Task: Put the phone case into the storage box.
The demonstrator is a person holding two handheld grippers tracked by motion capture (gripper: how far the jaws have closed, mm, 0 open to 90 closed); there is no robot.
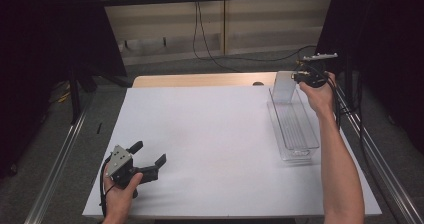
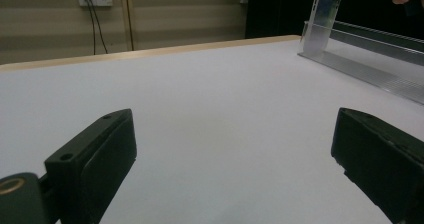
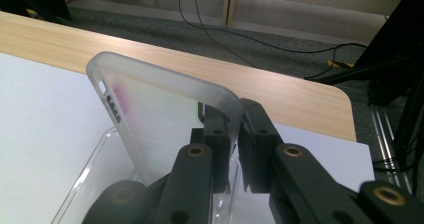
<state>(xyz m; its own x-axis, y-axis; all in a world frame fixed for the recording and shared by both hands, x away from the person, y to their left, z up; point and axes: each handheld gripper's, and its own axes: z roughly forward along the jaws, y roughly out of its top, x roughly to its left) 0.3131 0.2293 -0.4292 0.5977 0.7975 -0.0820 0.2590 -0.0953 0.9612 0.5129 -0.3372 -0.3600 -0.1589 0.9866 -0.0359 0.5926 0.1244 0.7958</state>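
A frosted translucent phone case [image 1: 283, 87] stands upright over the far end of a long clear plastic tray [image 1: 311, 134] at the table's far right. My right gripper [image 1: 299, 77] is shut on the case's upper corner. In the right gripper view the two black jaws pinch the case's [image 3: 160, 109] rounded edge, with the right gripper [image 3: 235, 121] just above the tray [image 3: 82, 184]. My left gripper [image 1: 148, 153] rests near the front left of the white table, open with nothing between its jaws. Over the left gripper [image 2: 232, 144], the case [image 2: 320, 24] and tray [image 2: 370, 64] show far off.
A white sheet [image 1: 210, 139] covers the table, with a strip of bare wood [image 1: 200, 80] along the far edge. Black curtains hang on both sides. Cables trail across the grey floor beyond the table, and metal rails run along the table's left and right.
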